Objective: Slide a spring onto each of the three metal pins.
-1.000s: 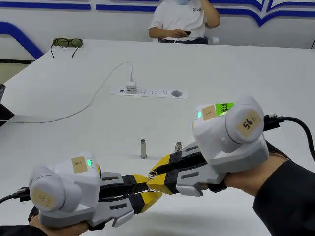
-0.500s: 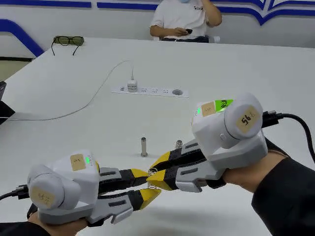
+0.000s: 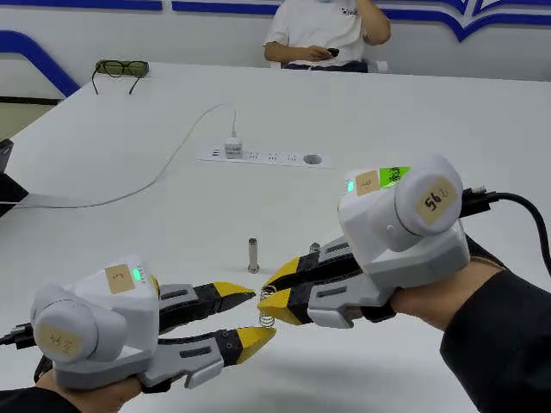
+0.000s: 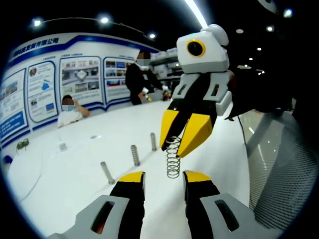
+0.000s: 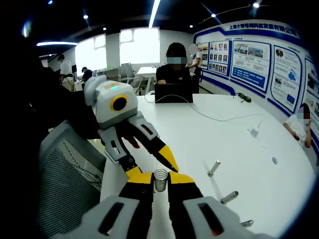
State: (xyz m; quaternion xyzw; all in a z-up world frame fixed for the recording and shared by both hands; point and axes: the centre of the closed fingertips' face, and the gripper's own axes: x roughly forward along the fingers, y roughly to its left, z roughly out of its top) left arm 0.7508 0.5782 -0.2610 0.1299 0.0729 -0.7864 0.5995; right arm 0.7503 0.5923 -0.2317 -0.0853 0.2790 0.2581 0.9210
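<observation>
The right gripper is clamped on the top of the spring, which hangs upright, parallel to the bare pin. That pin stands just beyond it, toward the counter's far edge. The left gripper is spread wide on either side of the spring's lower end.

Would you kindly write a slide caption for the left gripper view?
Right gripper holding a coiled metal spring upright before the open left gripper, over a white table.
</observation>
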